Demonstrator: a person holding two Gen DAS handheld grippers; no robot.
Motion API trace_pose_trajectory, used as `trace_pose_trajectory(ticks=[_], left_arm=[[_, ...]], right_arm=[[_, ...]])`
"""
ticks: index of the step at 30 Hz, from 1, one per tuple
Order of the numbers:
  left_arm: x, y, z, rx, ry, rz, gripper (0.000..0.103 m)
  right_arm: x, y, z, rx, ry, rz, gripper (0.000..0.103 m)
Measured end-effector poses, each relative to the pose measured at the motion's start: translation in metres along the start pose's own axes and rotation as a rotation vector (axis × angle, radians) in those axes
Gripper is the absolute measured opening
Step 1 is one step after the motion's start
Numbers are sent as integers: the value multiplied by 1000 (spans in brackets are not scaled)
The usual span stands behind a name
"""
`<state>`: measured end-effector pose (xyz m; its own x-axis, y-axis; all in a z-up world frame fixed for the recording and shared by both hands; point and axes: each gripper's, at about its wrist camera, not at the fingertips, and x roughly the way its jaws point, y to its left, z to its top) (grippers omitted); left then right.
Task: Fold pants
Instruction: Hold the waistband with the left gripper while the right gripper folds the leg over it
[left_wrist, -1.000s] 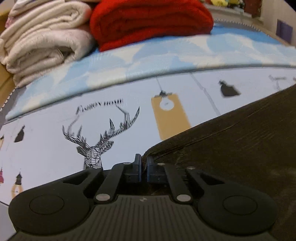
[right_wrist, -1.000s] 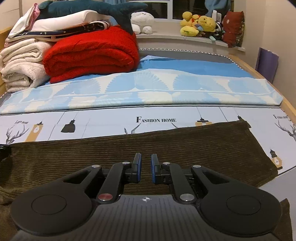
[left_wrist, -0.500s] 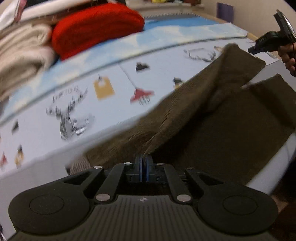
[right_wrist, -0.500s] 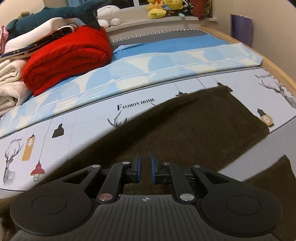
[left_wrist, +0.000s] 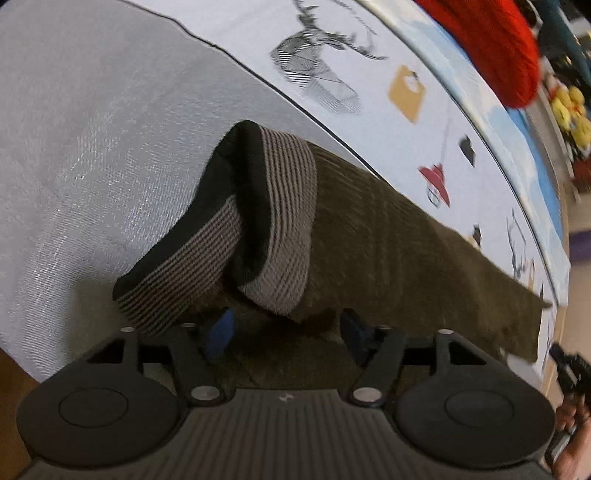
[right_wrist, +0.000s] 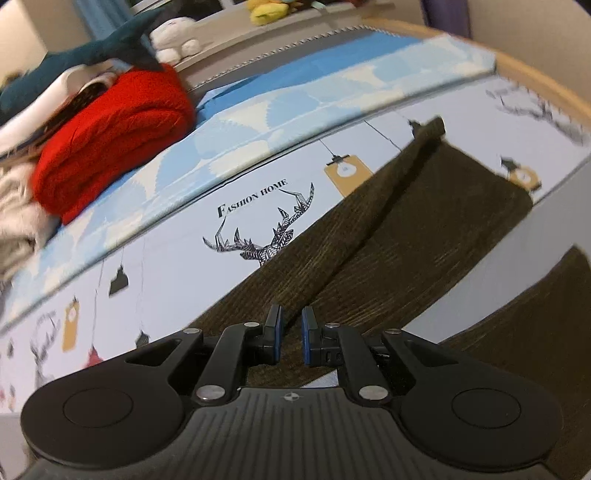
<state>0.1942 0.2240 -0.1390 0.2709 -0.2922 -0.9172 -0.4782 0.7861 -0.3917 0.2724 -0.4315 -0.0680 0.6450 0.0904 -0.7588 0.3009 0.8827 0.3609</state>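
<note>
The brown corduroy pants (left_wrist: 388, 236) lie along the bed's near edge, with the ribbed grey-and-black waistband (left_wrist: 273, 221) bunched right in front of my left gripper (left_wrist: 286, 328). The left gripper is open, fingers spread either side of the cloth, holding nothing. In the right wrist view the pants (right_wrist: 388, 236) stretch away in a long fold, one part hanging over the bed edge. My right gripper (right_wrist: 290, 339) has its fingers close together with a narrow gap, and a ridge of the cloth runs into that gap; a grip is not certain.
A printed bedsheet (right_wrist: 166, 258) with deer and lamp pictures covers the bed. A red folded blanket (right_wrist: 107, 136), pale blankets and plush toys (right_wrist: 173, 37) sit at the far side. The other hand with its gripper (left_wrist: 570, 373) shows at the left view's right edge.
My left gripper has opened and let go of the pants; the waistband now lies on the bed. Both views have swung and tilted; the right gripper has shifted left along the fold.
</note>
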Motion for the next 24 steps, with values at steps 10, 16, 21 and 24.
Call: trace_pose_trajectory(ticks=[10,16,21,24], left_arm=[[-9,-17,24,28,-152,71,30],[-20,-21,32,11,-203,39,31],[-7,-14,38,-24,-119,37,43],[-1,-14,37,4,-90,57,44]], right_arm=[[53,-43,30,262,17,82,25],[106,-52,38,336,42,54,27],[141,-57,38,342,60,-16,27],[150,-57,36,326,49,-34,26]])
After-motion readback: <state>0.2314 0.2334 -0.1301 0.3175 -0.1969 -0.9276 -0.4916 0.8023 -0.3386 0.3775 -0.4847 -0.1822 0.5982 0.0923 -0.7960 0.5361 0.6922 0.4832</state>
